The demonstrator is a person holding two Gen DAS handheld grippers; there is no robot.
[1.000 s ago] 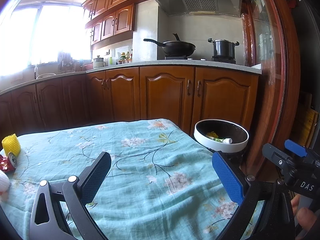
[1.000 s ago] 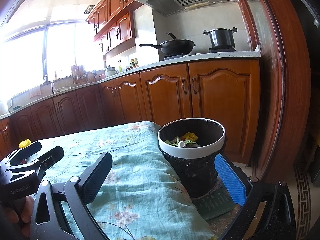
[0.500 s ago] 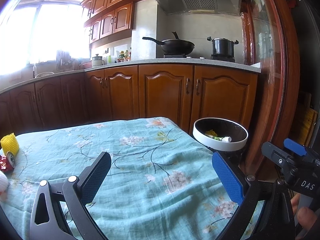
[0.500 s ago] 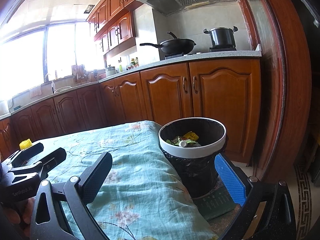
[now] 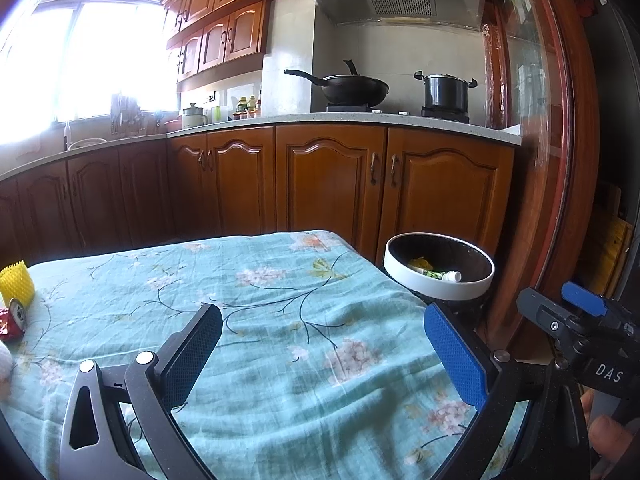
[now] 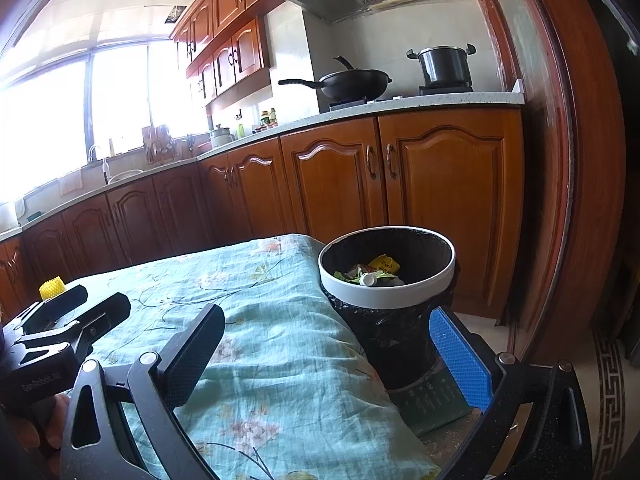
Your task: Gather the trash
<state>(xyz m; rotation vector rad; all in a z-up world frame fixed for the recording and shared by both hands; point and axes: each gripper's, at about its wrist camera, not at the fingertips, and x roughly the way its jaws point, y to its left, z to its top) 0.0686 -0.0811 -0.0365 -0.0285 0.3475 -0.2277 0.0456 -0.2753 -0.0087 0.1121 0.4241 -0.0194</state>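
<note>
Soft, wrinkled floral cloth (image 5: 280, 320) covers the tabletop; cabinet doors (image 5: 328, 184) are glossy varnished wood; the bin (image 6: 404, 296) has a smooth white plastic rim and crinkly black liner.

Table under teal floral cloth (image 5: 280, 320); near its left edge, yellow foam net (image 5: 16, 286), beside it a red can (image 5: 12, 320).

Wide-open right tool (image 6: 326, 354) faces the part-filled trash bin (image 6: 387, 295).

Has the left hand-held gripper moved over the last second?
Yes, slightly: the trash bin and stove pot sit a little higher left than before, so the left hand-held gripper tilted slightly down-right.
</note>
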